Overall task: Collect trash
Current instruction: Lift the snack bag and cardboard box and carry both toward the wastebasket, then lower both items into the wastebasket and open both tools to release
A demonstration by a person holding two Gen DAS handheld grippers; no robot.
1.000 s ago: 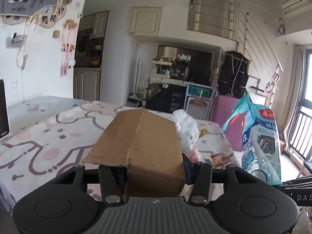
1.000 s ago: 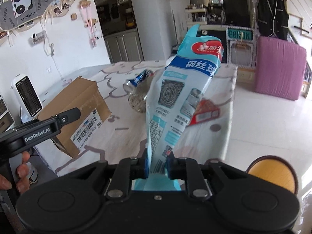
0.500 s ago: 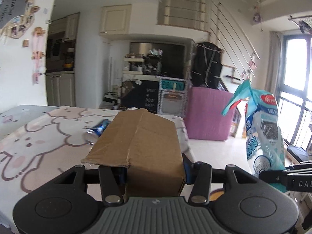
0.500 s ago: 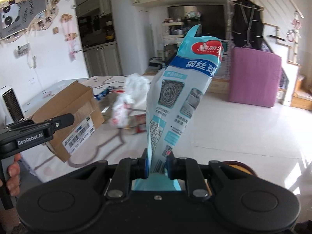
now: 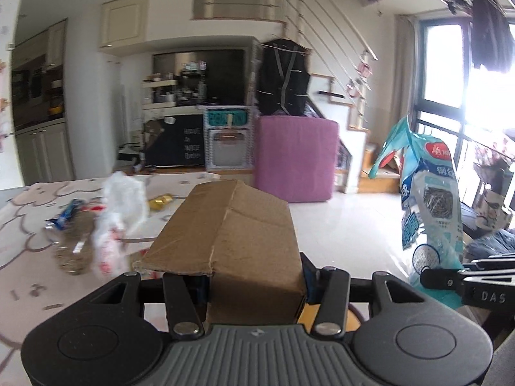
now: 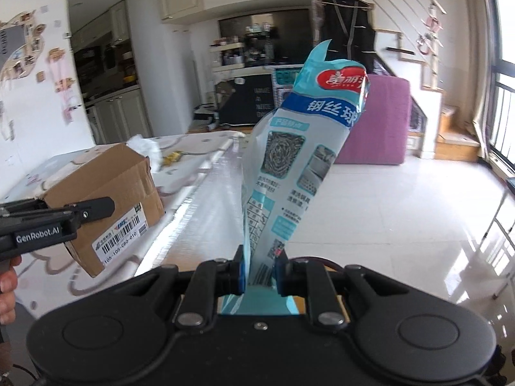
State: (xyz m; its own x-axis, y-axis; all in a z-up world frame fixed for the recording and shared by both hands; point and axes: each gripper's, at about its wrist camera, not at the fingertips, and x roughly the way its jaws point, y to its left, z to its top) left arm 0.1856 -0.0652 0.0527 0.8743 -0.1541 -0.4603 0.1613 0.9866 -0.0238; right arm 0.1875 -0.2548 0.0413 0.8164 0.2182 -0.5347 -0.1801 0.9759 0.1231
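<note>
My left gripper (image 5: 254, 281) is shut on a brown cardboard box (image 5: 231, 234), which fills the space between its fingers and juts forward. From the right wrist view the same cardboard box (image 6: 106, 199) with a shipping label hangs at the left, held in the left gripper (image 6: 96, 207). My right gripper (image 6: 260, 271) is shut on the lower end of a blue and white plastic bag (image 6: 296, 154), which stands upright. That plastic bag (image 5: 428, 202) shows at the right of the left wrist view, in the right gripper (image 5: 433, 278).
A table with a pink patterned cloth (image 5: 29, 234) lies to the left, with a white plastic bag (image 5: 119, 206), a crushed bottle (image 5: 72, 251) and small wrappers on it. A purple block (image 5: 296, 157) stands beyond on the pale tiled floor (image 6: 402, 209). An orange round thing (image 5: 338, 317) shows just below the box.
Both grippers have swung to the right, away from the table and over the floor, each still holding its item. The table and its litter have slid to the left of both views.
</note>
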